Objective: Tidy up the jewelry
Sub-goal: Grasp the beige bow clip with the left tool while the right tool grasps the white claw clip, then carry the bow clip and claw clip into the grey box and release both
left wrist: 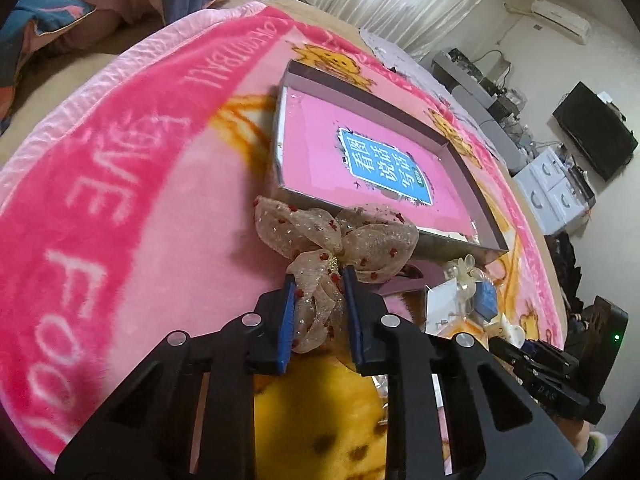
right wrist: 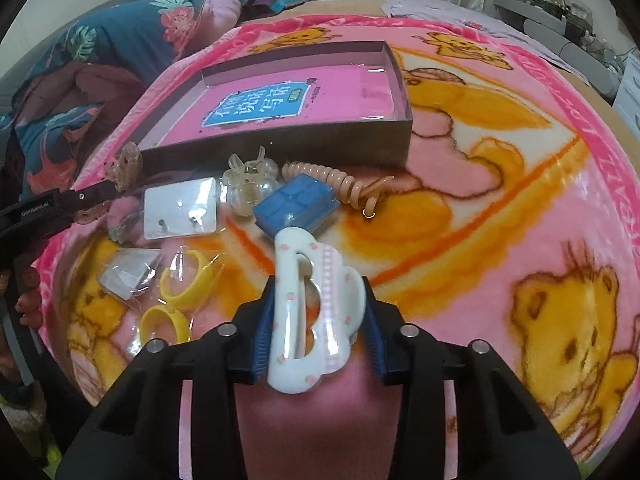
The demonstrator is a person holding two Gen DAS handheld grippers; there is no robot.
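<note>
Both grippers loaded, box just ahead

The left gripper [left wrist: 320,284] is clamped on the bow [left wrist: 340,240], which hangs against the near wall of the box [left wrist: 448,248]; the right gripper [right wrist: 318,328] is clamped on the white clip [right wrist: 312,312], short of the box and above the loose pile. To do this well, I'd lift each piece clear of the wall before letting go, so the bow's floppy loops don't snag the rim, and set the hard clip down flat, not dropped. Left on the blanket [right wrist: 500,184]: clear clip [right wrist: 250,190], blue case [right wrist: 296,208], coil tie [right wrist: 340,184], earring card [right wrist: 180,208], yellow rings [right wrist: 176,300]. A bed carries it all; curtains, shelves and an air conditioner stand behind.
</note>
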